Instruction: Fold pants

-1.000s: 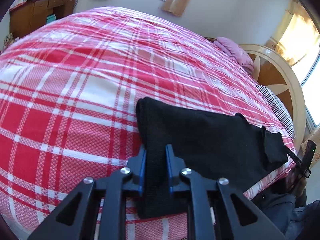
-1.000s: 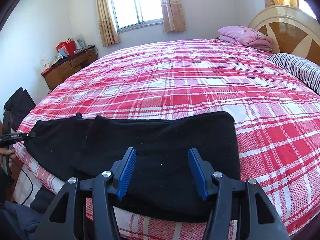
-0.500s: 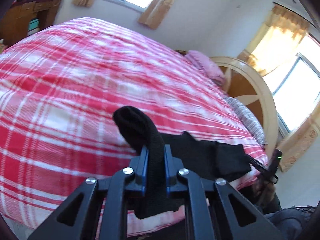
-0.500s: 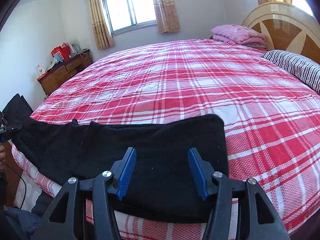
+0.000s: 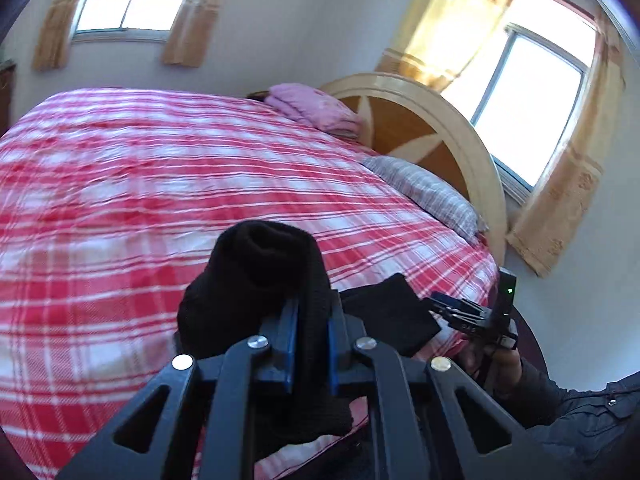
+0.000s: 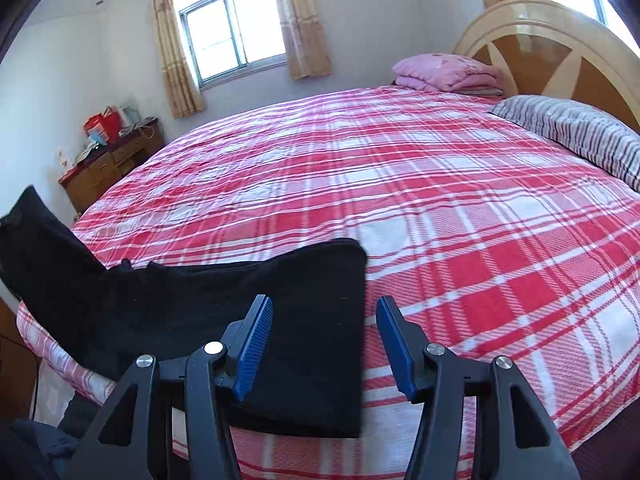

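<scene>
Left gripper lifting one end of the pants, right gripper waiting open over the other.

The left gripper (image 5: 310, 344) has its jaws clamped on a bunched end of the black pants (image 6: 248, 308), raised off the plaid bedspread (image 6: 460, 240); the rest of the pants lies flat at the bedspread's near edge. The right gripper (image 6: 324, 344) hovers there, jaws apart, gripping nothing. Risk: with that end unpinned, the pull may drag the whole garment or skew the fold, and the thick bunch could slip out.
</scene>
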A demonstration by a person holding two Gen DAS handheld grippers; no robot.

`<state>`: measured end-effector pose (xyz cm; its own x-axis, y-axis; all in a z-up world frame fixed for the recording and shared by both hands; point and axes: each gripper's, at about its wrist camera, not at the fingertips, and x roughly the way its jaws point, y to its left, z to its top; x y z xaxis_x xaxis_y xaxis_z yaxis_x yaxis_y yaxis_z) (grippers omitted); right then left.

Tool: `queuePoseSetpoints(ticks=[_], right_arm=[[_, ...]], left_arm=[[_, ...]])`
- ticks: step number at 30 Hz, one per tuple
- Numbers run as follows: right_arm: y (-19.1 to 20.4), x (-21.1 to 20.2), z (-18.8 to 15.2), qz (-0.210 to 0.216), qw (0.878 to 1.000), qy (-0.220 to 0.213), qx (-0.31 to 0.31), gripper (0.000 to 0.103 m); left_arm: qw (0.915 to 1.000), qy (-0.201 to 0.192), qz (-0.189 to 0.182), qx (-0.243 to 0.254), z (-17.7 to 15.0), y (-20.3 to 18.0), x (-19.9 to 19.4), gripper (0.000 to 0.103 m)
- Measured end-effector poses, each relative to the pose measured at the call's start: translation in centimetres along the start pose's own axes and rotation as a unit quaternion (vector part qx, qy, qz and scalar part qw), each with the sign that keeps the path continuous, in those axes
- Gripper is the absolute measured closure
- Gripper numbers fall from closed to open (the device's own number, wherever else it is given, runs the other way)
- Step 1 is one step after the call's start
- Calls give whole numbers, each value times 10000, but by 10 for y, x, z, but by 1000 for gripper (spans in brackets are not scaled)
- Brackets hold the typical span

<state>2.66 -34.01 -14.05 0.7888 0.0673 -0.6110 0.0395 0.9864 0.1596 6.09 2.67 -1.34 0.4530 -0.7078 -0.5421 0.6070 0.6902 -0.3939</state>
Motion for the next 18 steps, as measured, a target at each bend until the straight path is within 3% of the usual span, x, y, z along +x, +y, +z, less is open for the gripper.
queuePoseSetpoints(ticks=[10,18], right_arm=[[-38,-1,1,-214,9981,-193,537,47],[-63,5,-2,-225,9931,-129,1141,46]], left_arm=[[9939,691,-484,708,28,-75,89,91],[9852,1268,-608,978,22,-113,150,91]])
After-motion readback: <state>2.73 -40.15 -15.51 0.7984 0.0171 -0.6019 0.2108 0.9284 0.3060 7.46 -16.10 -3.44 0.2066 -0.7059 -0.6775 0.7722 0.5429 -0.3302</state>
